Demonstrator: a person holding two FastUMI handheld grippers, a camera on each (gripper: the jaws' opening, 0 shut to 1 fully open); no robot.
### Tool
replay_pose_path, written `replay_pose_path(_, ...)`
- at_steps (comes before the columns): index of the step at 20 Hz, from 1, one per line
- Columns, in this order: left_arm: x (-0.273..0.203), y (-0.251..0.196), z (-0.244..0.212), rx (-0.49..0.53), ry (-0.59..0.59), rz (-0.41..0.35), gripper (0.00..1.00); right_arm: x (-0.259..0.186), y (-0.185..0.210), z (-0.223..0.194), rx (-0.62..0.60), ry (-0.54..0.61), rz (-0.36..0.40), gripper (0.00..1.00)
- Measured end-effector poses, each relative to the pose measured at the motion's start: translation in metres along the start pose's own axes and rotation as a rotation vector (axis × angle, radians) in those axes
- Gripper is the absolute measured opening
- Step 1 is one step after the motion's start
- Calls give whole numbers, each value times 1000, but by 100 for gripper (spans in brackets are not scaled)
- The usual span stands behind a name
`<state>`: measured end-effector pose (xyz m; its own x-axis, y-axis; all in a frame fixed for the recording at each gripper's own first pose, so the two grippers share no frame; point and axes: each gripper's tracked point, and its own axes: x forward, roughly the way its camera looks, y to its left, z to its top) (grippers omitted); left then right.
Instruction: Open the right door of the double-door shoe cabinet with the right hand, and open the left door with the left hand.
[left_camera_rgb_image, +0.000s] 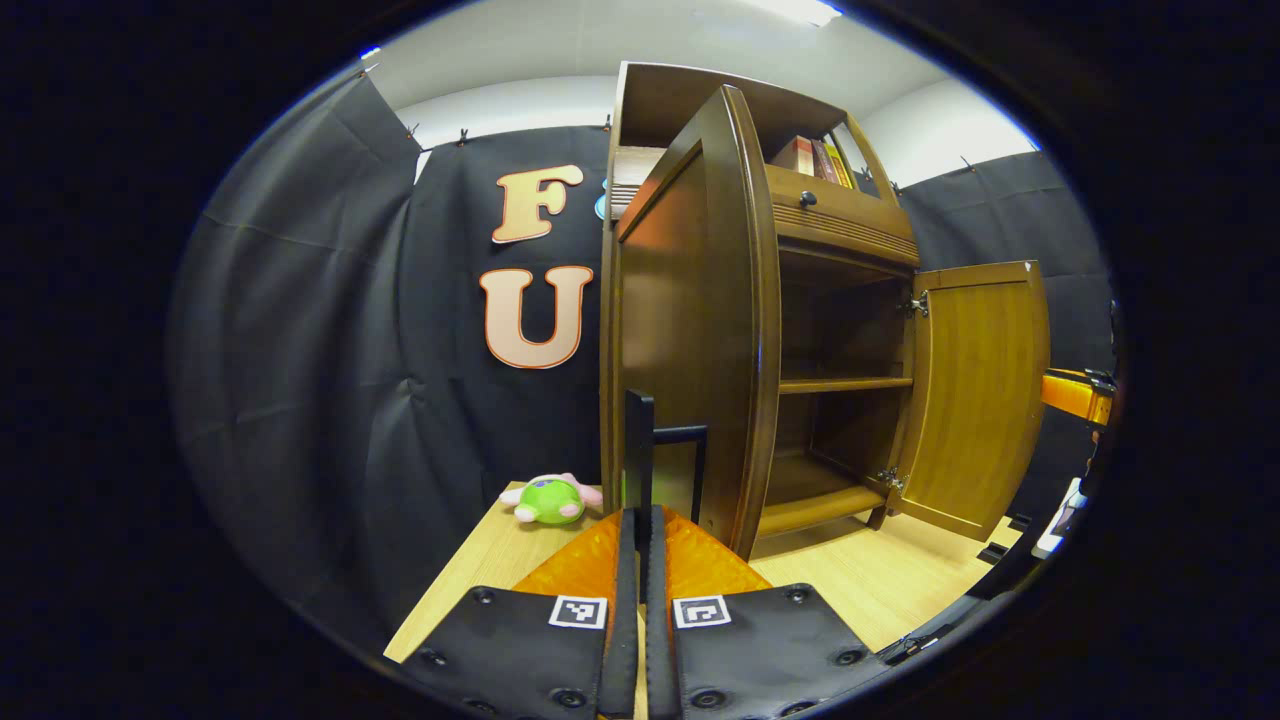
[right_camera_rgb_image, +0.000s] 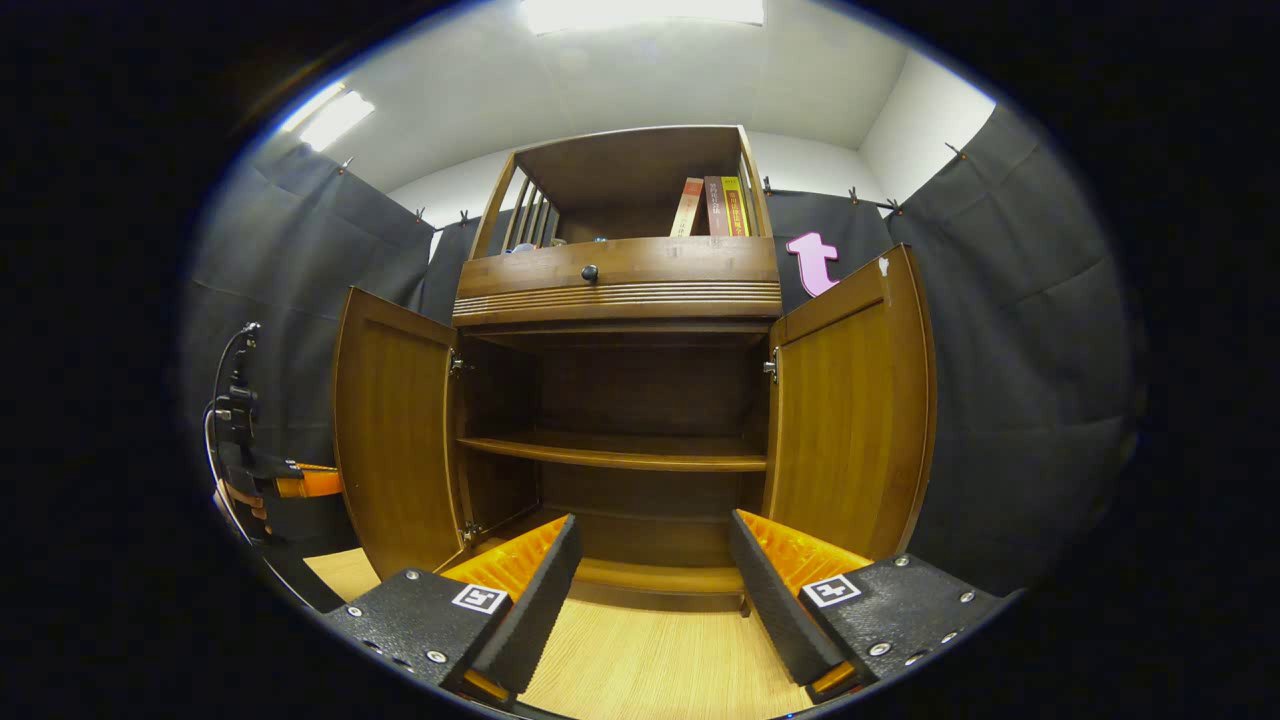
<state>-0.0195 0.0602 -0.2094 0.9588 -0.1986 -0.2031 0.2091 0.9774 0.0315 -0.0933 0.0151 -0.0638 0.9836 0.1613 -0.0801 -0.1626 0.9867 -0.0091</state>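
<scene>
Both cabinet (right_camera_rgb_image: 620, 400) doors stood wide open on the table (right_camera_rgb_image: 640, 660): left door (right_camera_rgb_image: 395, 430) swung left, right door (right_camera_rgb_image: 850, 400) swung right. The left gripper (left_camera_rgb_image: 640, 545) sat near the left door's handle (left_camera_rgb_image: 680, 435), fingers together, nothing between; the right gripper (right_camera_rgb_image: 650, 570) was spread apart, empty. Doors looked stiff, light, hinged wood; the bar handle seemed the best hold.

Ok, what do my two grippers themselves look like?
The left gripper and the right gripper both have ribbed fingers fixed to black plates with round screws. Each plate carries a small square black-and-white marker. In the right gripper view, the left gripper shows farther off, with a dark body and a thin black cable looping above it.
</scene>
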Motion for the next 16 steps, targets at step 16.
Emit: replay_pose_path(16, -1, 34, 4, -2, -15, 129, 11, 15, 4, -6, 14, 9, 9, 92)
